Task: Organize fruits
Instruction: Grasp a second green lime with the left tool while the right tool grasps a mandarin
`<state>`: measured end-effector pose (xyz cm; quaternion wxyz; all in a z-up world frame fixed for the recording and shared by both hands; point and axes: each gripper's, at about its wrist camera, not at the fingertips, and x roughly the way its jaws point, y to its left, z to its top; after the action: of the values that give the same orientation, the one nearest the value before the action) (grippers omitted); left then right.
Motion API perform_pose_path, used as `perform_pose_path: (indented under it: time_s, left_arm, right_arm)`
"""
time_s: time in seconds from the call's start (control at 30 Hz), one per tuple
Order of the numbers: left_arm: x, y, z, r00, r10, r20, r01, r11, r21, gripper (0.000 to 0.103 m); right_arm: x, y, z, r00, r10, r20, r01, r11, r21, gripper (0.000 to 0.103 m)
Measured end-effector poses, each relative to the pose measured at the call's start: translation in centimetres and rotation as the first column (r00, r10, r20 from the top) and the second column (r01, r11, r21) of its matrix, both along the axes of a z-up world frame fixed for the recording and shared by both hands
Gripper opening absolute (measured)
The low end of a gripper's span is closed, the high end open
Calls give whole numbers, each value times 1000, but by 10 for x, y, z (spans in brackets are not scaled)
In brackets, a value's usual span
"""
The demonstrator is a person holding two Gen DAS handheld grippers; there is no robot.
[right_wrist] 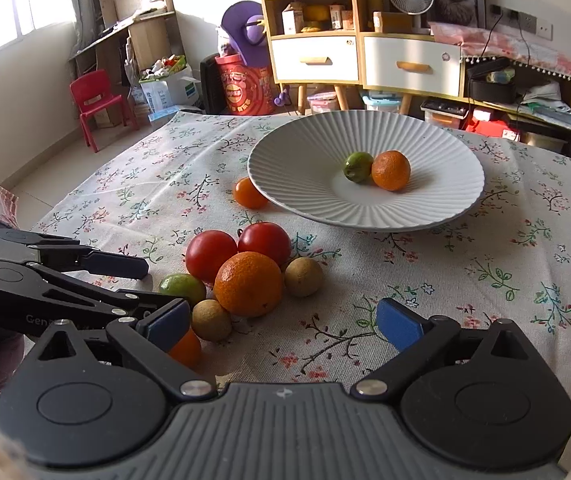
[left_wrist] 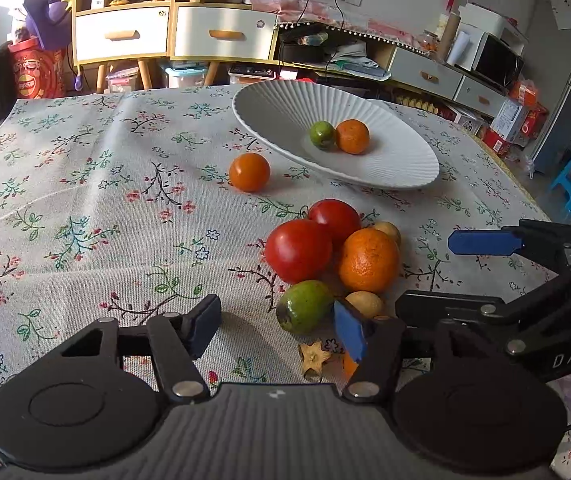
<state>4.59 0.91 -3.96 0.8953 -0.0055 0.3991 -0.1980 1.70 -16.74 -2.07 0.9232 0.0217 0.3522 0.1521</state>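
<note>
2 wrist fisheyes, low and close over the flowered tablecloth (left_wrist: 85,200).
Each looks forward and down along its own fingers toward the far cabinets (right_wrist: 317,58); both share the fruit pile (left_wrist: 337,256), the white plate (right_wrist: 285,168), and each other's gripper.

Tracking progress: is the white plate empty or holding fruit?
Holding fruit: the white plate carries a green fruit touching an orange.

Floral-clothed table (right_wrist: 505,280) bearing a white plate (right_wrist: 305,184) and loose fruit (right_wrist: 247,284).
</note>
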Motion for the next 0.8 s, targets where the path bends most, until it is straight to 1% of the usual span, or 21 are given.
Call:
perform_pose_path:
  time_s: [0.03,0.07,0.13,0.17,0.27,0.4,0.47,0.67,0.8]
  left_arm:
    - [0,-1,0,1000,-7,1,7,1000,-3,48]
    - [-1,-2,0,1000,-18,3,18,1000,-6,44]
    - [-1,-4,-1,999,-32,4,32,999,-7,29]
    - [-1,-6,-1,999,-37,5,37,999,-6,24]
    - [-2,-6,1,999,-29,13,29,999,16,24]
    - [-2,-3,3,1000,-12,9,12,999,37,24]
    - [-2,0,5,1000,-2,6,1,999,46,24]
    - [-3,5,8,1000,17,-2,-17,999,50,24]
    - [-4,5,9,1000,16,0,-16,999,51,24]
  right_arm:
    - [0,0,0,1000,3,-1,-3,1000,2,96]
    - [1,1,1,1000,8,-3,-8,1000,6,94]
    - [1,2,1,1000,15,-8,-15,1000,10,90]
    - [2,2,1,1000,20,-12,-20,1000,13,87]
    - [2,4,1,999,30,-21,-30,999,22,81]
    - [4,7,1,999,39,-30,-38,999,29,77]
    - [5,9,1,998,44,-35,-43,999,31,72]
    - [10,13,0,997,52,-53,-50,998,45,61]
    - [15,16,-2,997,44,-57,-41,998,48,58]
